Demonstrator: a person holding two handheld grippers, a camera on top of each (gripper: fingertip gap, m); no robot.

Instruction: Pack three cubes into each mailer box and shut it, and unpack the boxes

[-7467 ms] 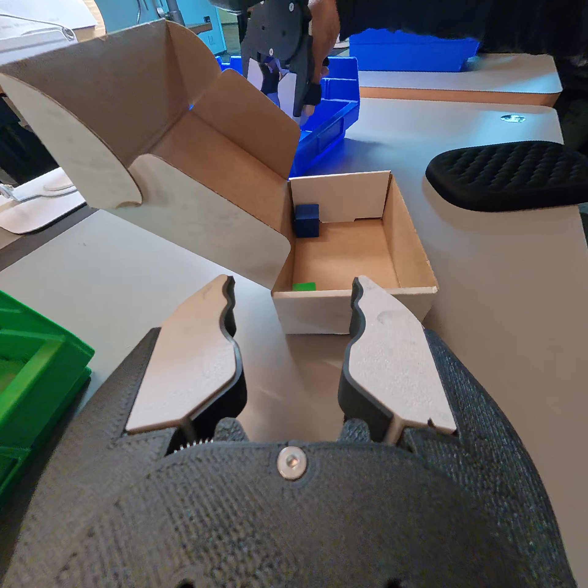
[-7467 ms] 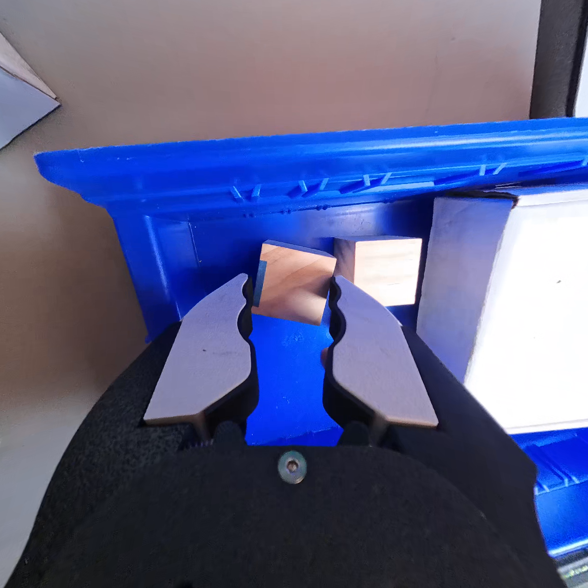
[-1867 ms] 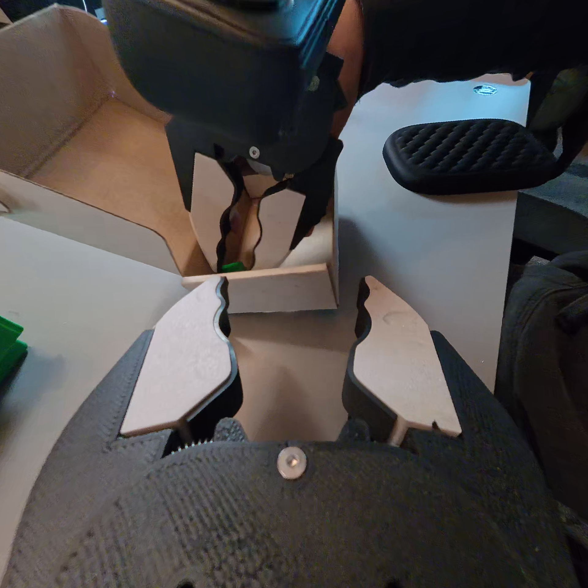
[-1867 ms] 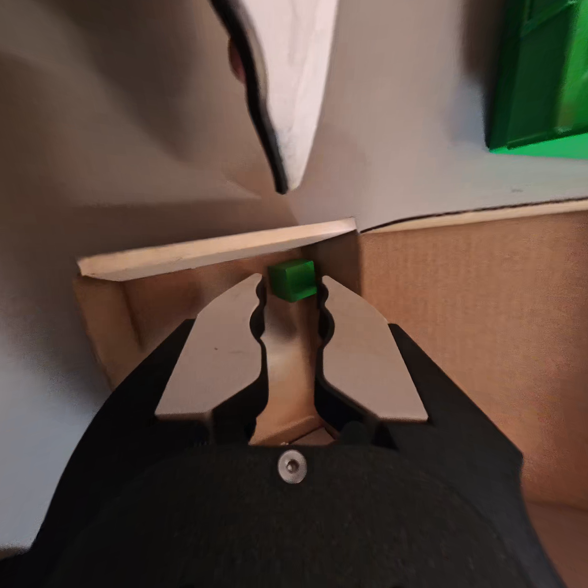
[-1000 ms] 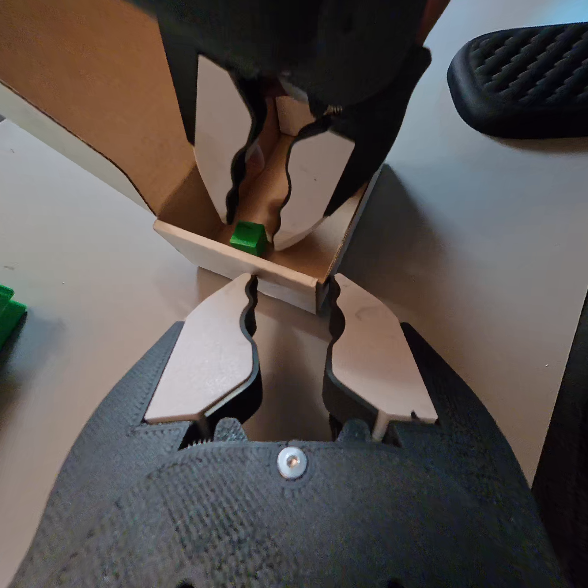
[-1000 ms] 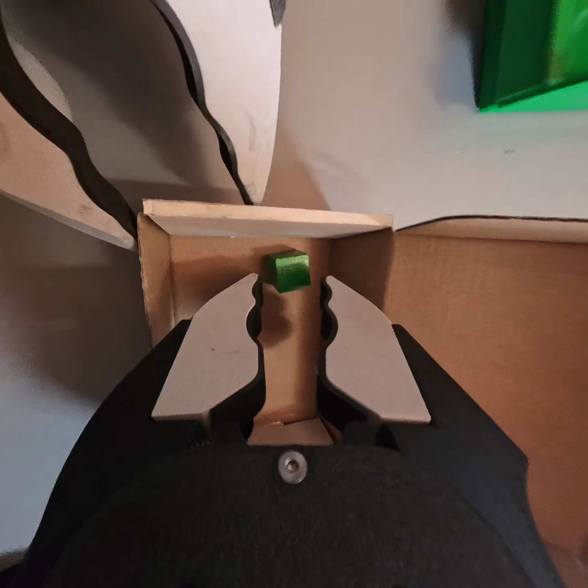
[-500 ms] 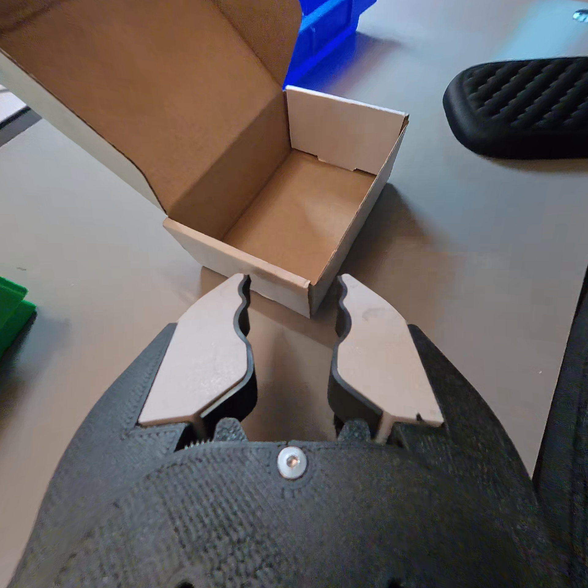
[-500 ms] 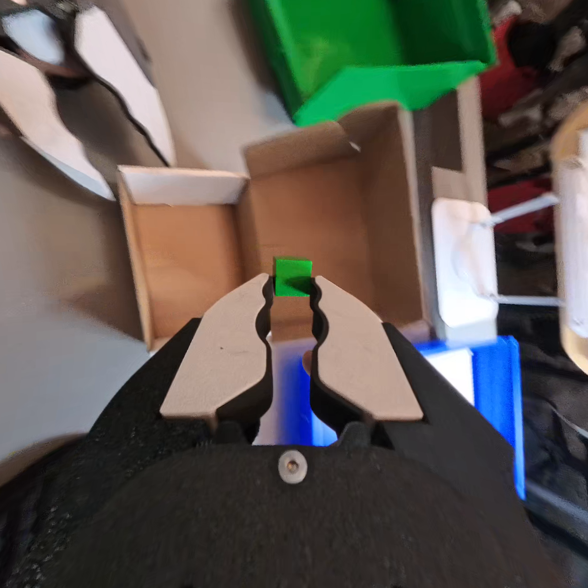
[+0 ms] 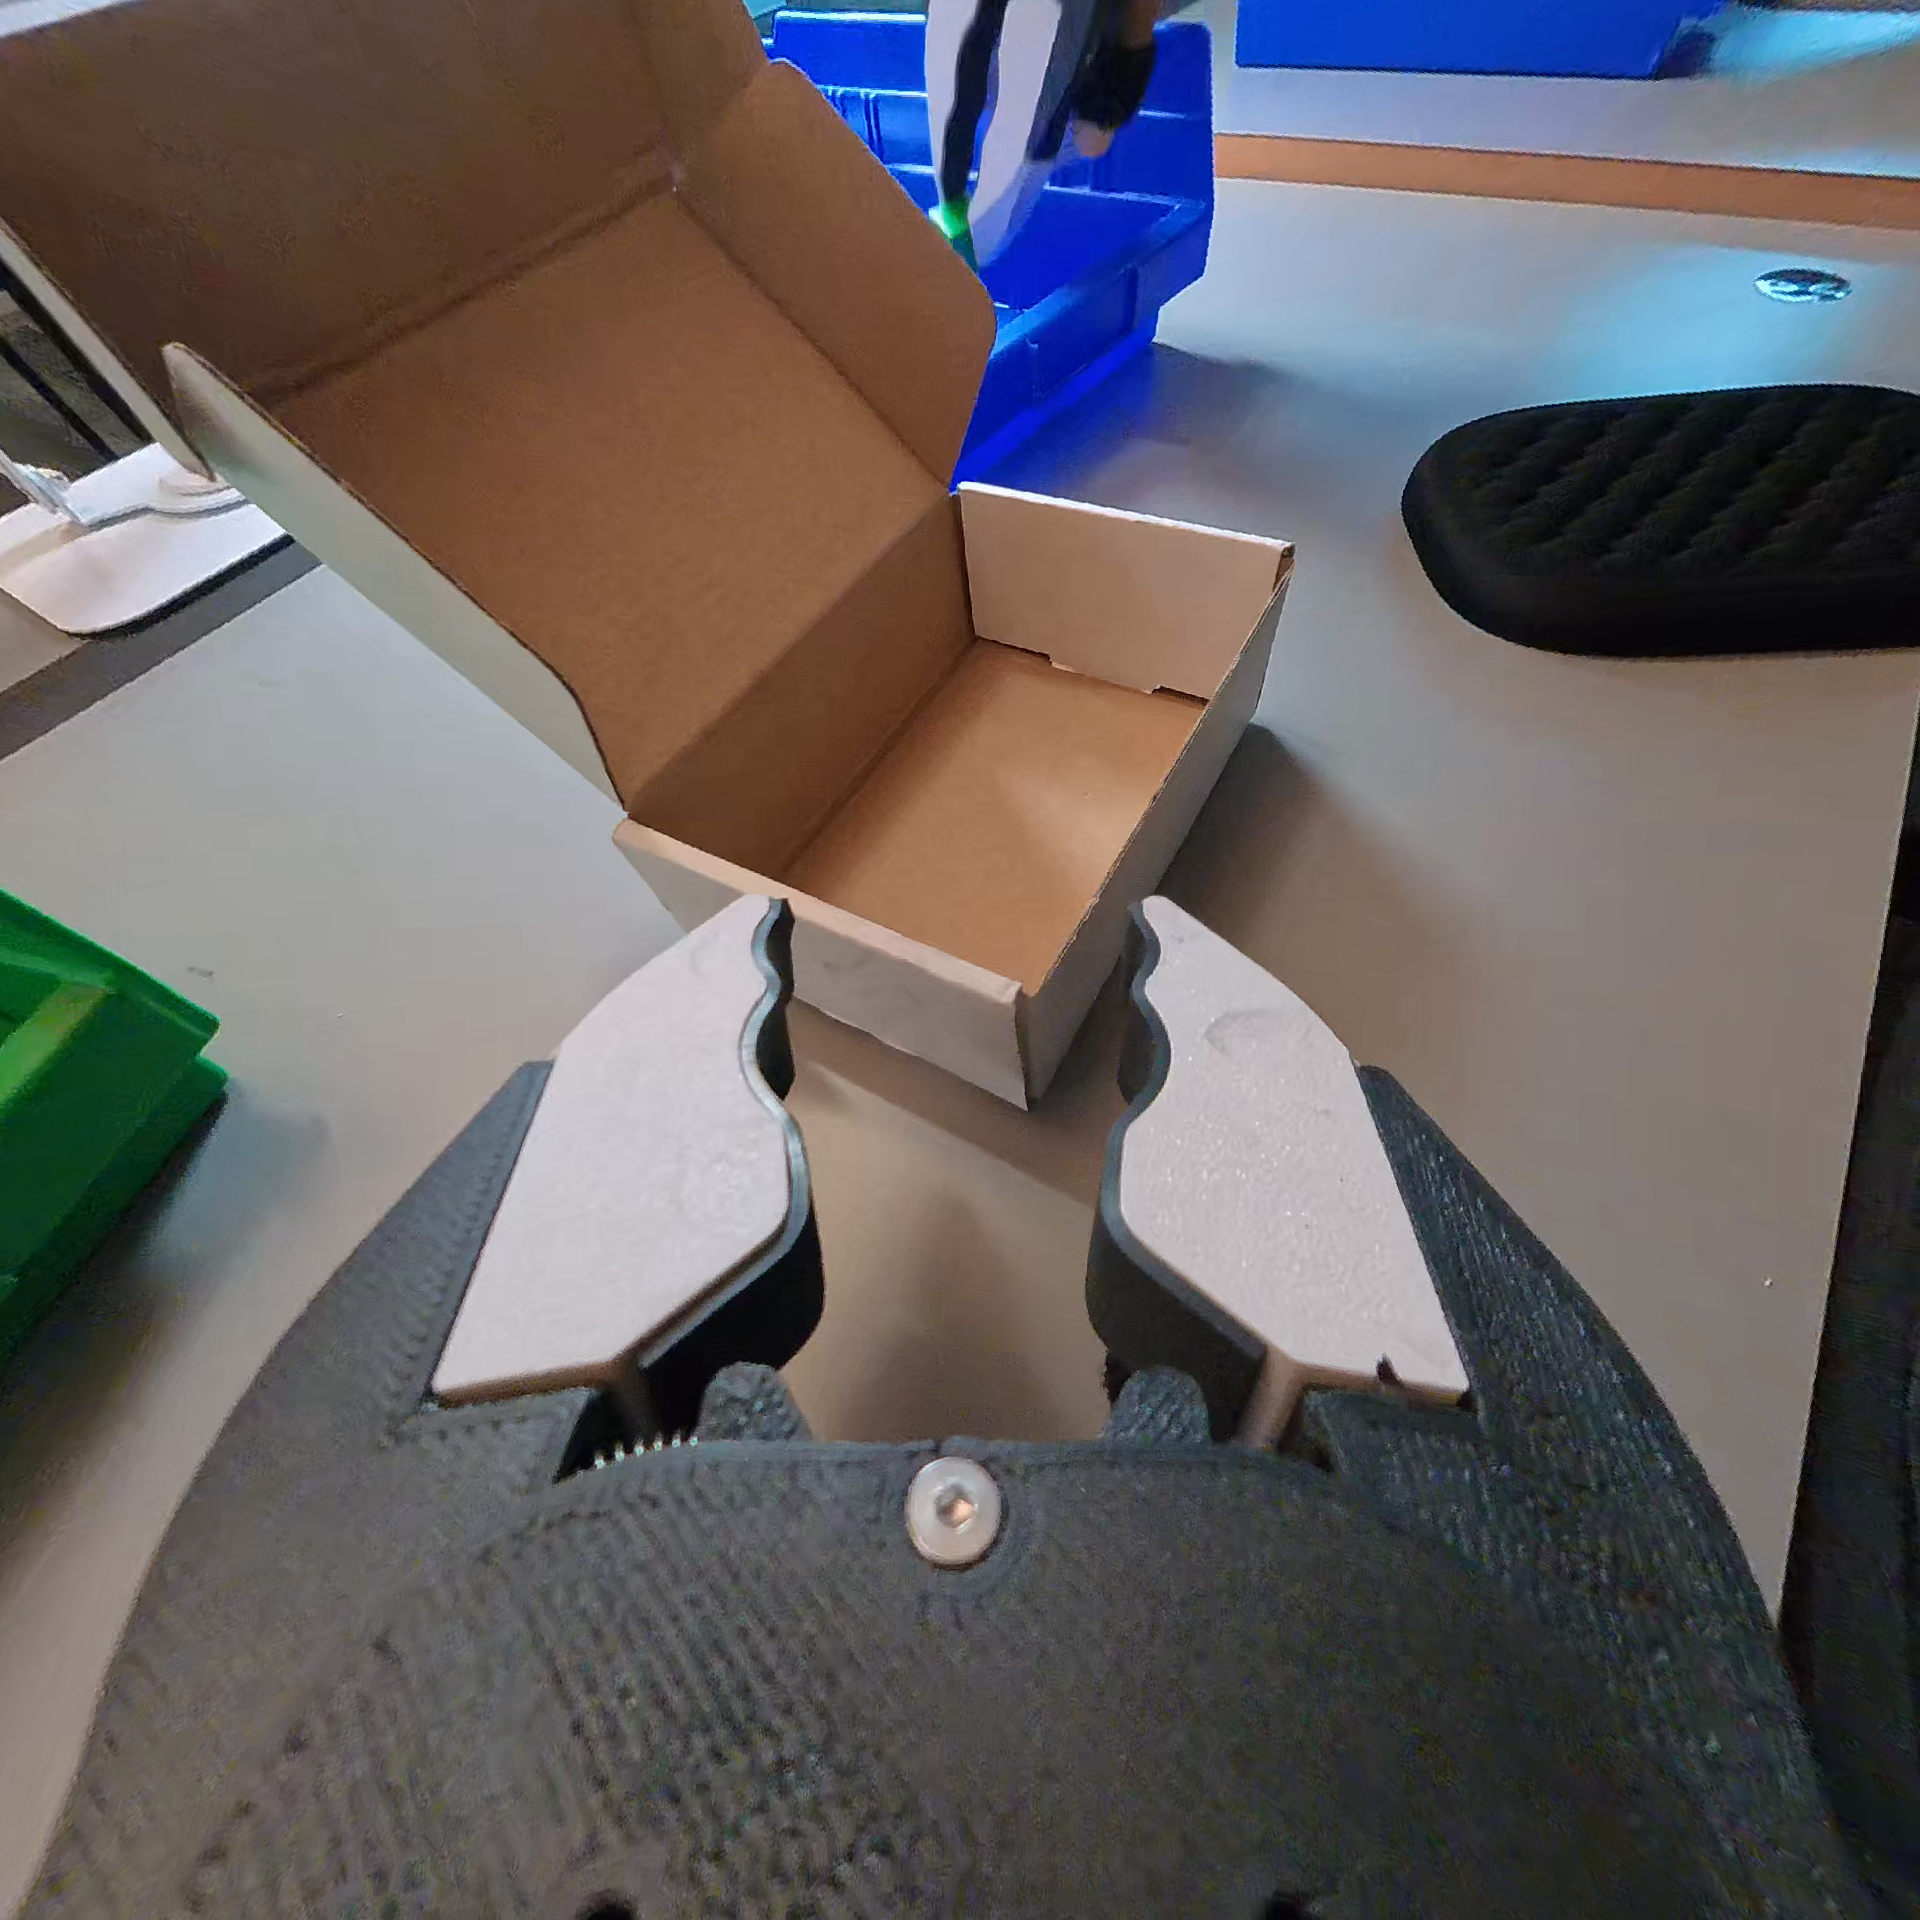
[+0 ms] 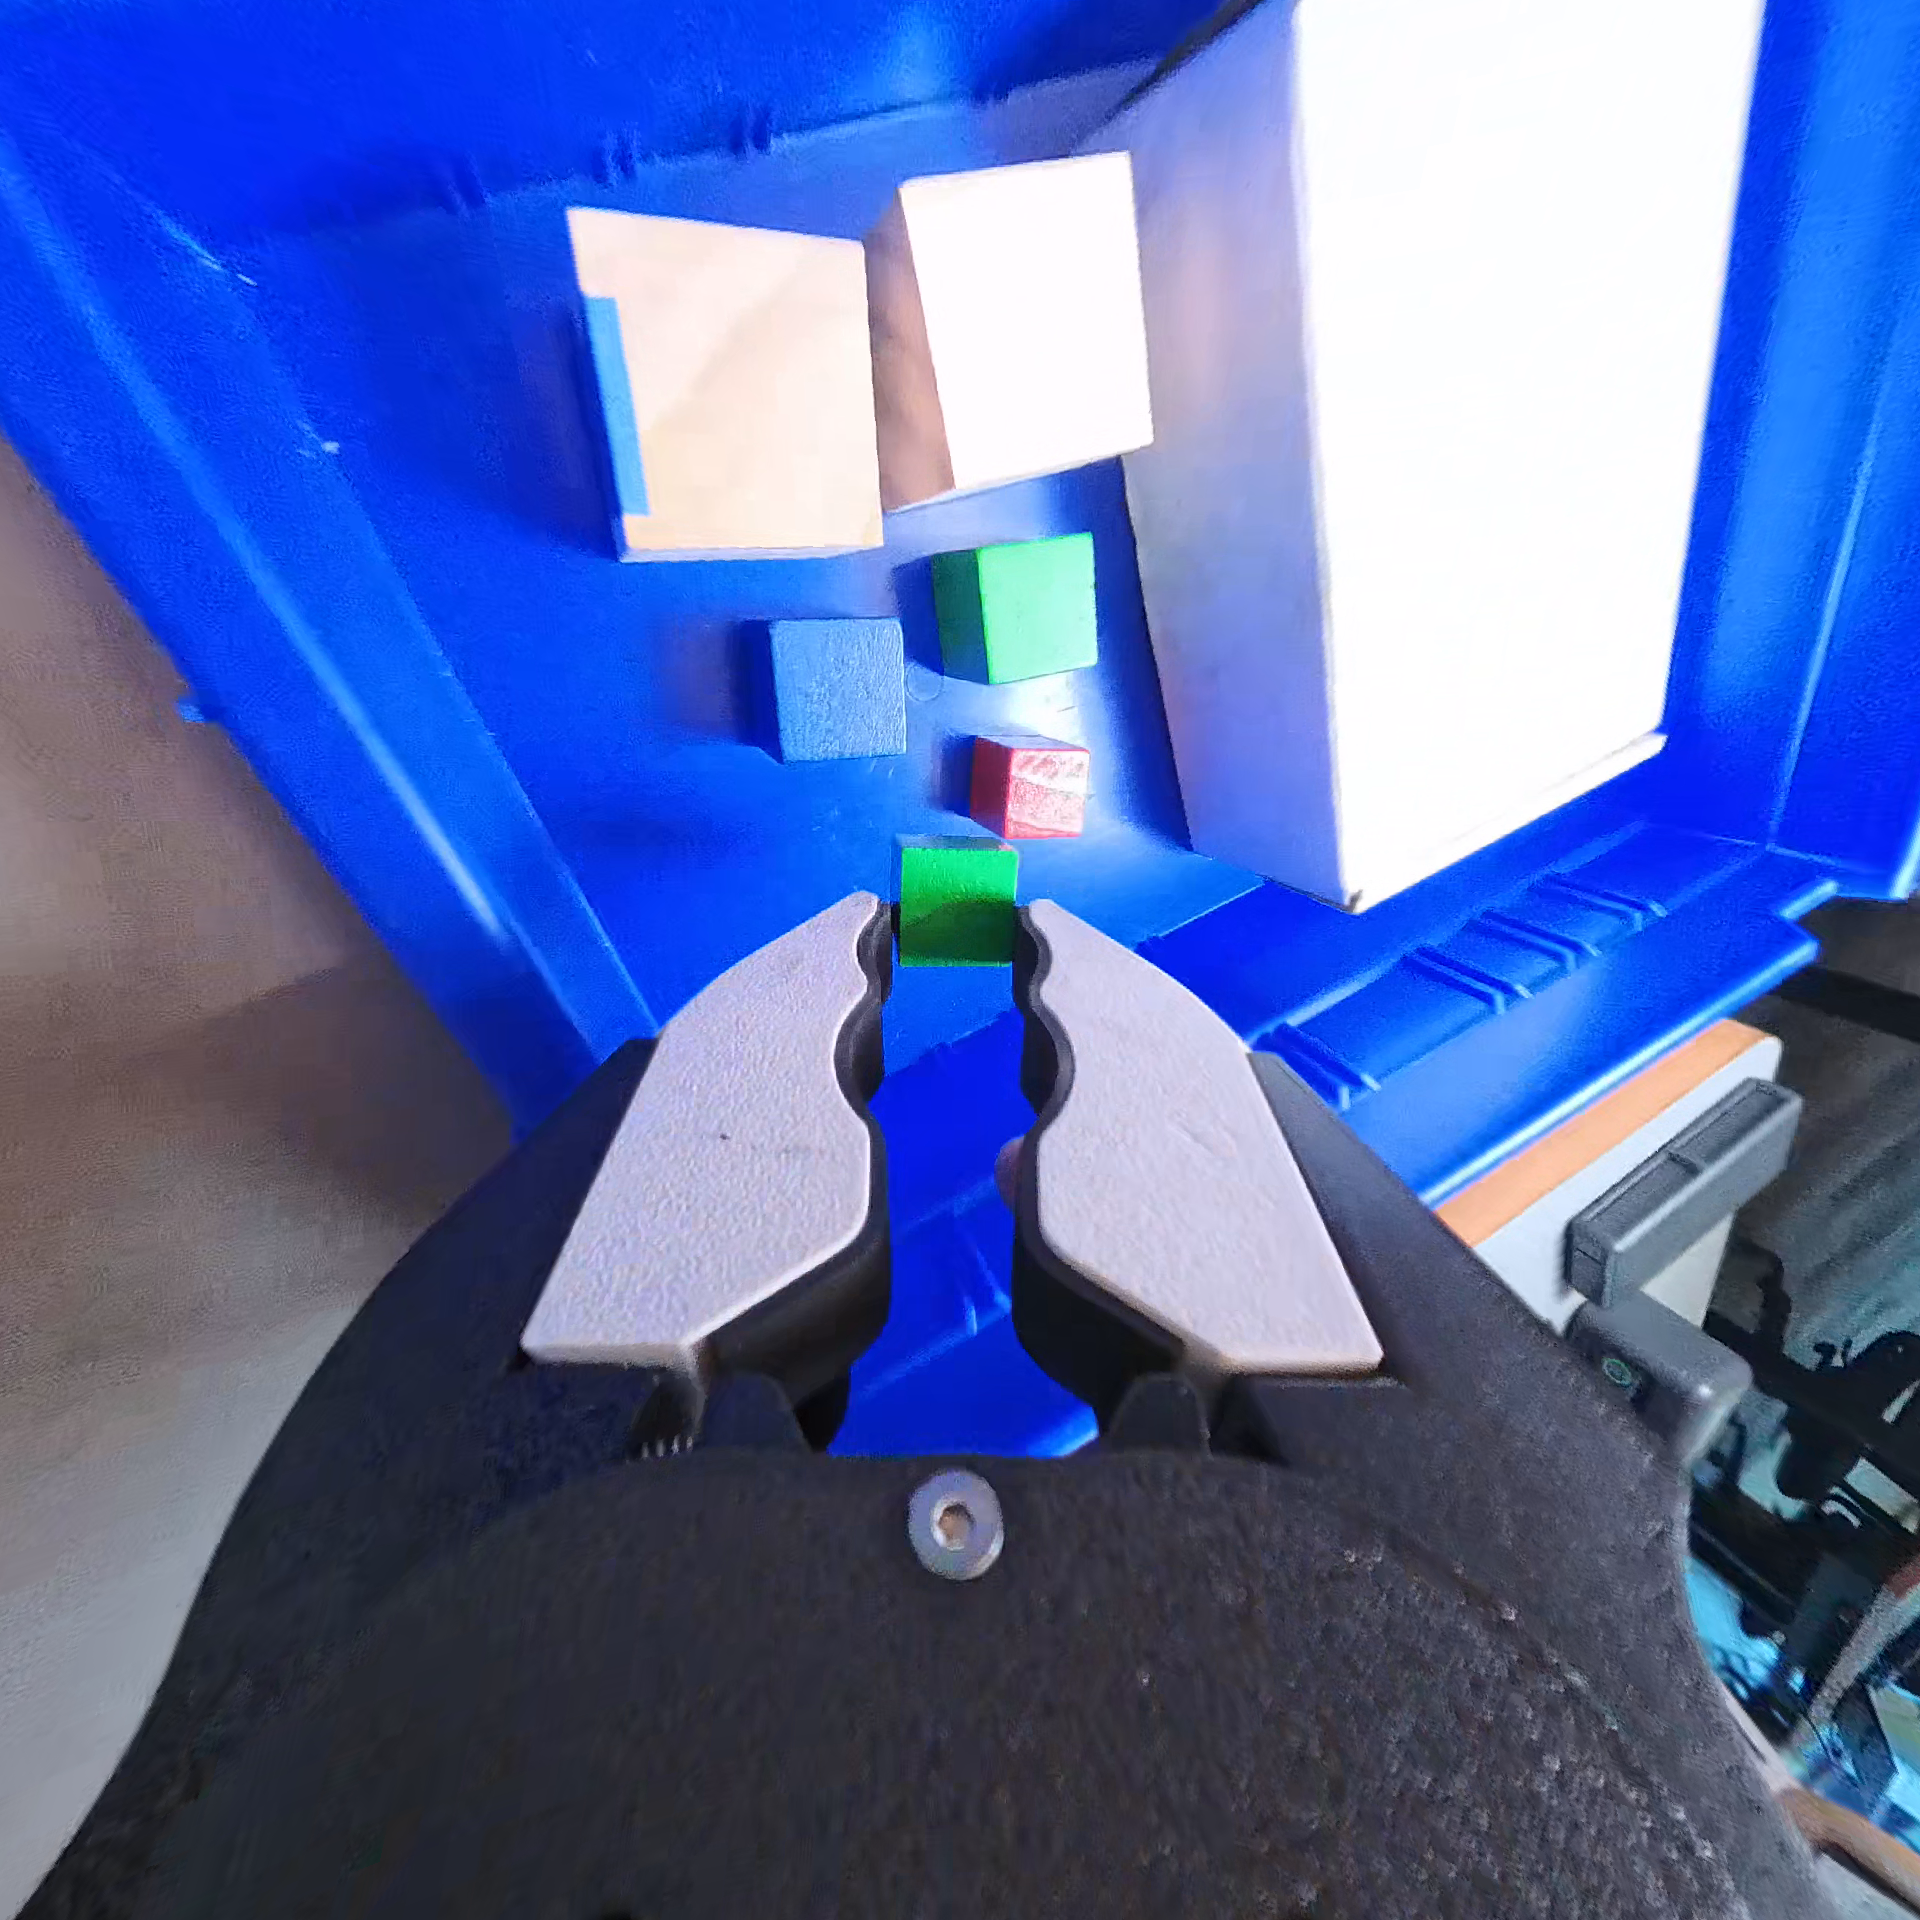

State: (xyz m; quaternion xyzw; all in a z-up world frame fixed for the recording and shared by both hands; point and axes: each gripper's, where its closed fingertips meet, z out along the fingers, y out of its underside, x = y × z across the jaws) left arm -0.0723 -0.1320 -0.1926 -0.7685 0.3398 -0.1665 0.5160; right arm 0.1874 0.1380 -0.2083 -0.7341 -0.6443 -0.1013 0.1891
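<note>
The right hand-held gripper (image 10: 954,914) is clamped on a small green cube (image 10: 956,902), pinched between its two fingertips above the blue bin (image 10: 436,665). In the right wrist view the bin floor holds more pieces: a second green cube (image 10: 1018,608) at 12 o'clock from the held one, a red cube (image 10: 1031,787) just past it at 1 o'clock, a blue cube (image 10: 840,688) at 11 o'clock, and two larger wooden blocks (image 10: 743,379) side by side farther on. A closed white box (image 10: 1455,436) stands in the bin at 2 o'clock, close beside the red and green cubes.

The left hand-held gripper (image 9: 956,997) has its fingers apart and holds nothing. It sits low over the desk (image 9: 1507,935), with the near corner of the open mailer box (image 9: 1122,582) between its fingertips, not gripped. The box lid stands up and leans toward 10 o'clock; the brown inside shows no cubes. From the left wrist view the blue bin lies beyond the box at 12 o'clock, with the right hand-held gripper blurred above it. A green bin (image 9: 94,1101) sits at 9 o'clock at the frame edge, and a black padded rest (image 9: 1683,530) lies on the desk at 2 o'clock
</note>
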